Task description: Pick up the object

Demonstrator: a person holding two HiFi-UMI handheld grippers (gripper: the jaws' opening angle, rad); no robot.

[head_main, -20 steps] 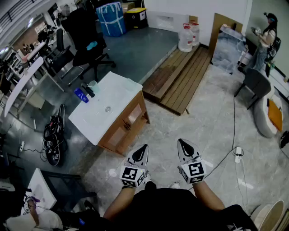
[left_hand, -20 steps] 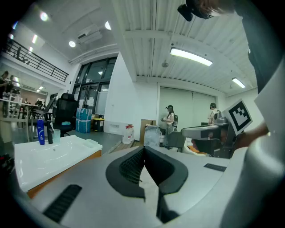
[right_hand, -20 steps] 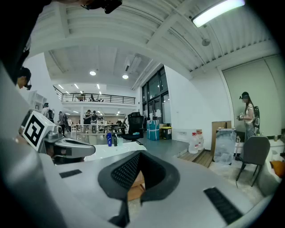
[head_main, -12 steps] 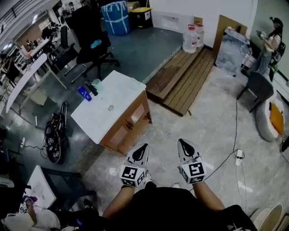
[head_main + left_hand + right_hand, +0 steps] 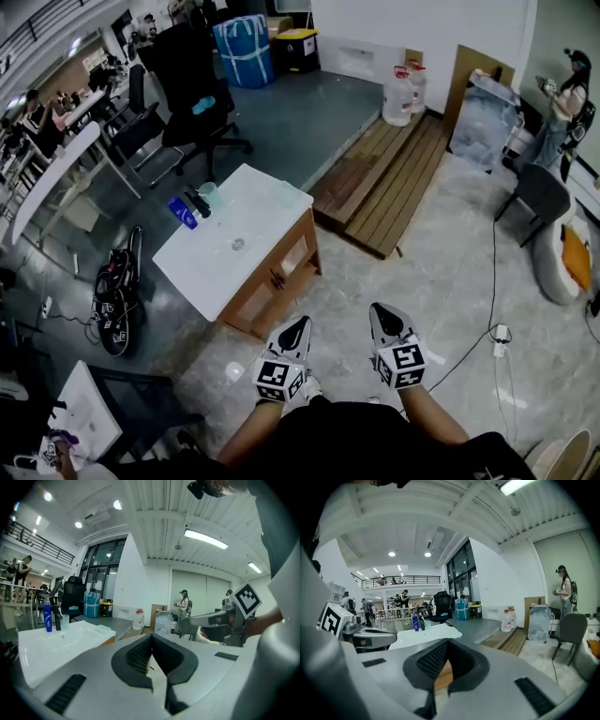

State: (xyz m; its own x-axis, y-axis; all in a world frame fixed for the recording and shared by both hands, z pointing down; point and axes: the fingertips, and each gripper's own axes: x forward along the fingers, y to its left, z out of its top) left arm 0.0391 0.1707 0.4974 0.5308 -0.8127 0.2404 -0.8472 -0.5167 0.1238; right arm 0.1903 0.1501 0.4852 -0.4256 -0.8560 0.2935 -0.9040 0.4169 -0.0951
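Both tongs clenched and empty, counter well ahead of them!
The white counter (image 5: 211, 272) sits at eleven o'clock from the pair. The left tongs (image 5: 293, 330) and right tongs (image 5: 387, 319) hang side by side low in the head view, tips pressed together, nothing between them. Up at the counter's ten o'clock corner stand a blue bottle (image 5: 182, 212), a dark bottle (image 5: 198, 203) just beside it, and a clear cup (image 5: 210, 194).

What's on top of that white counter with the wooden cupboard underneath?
On the white counter, near one corner, stand a blue bottle, a dark bottle and a clear cup; a drain sits in the middle. What's inside the wooden cupboard is hidden by its doors.
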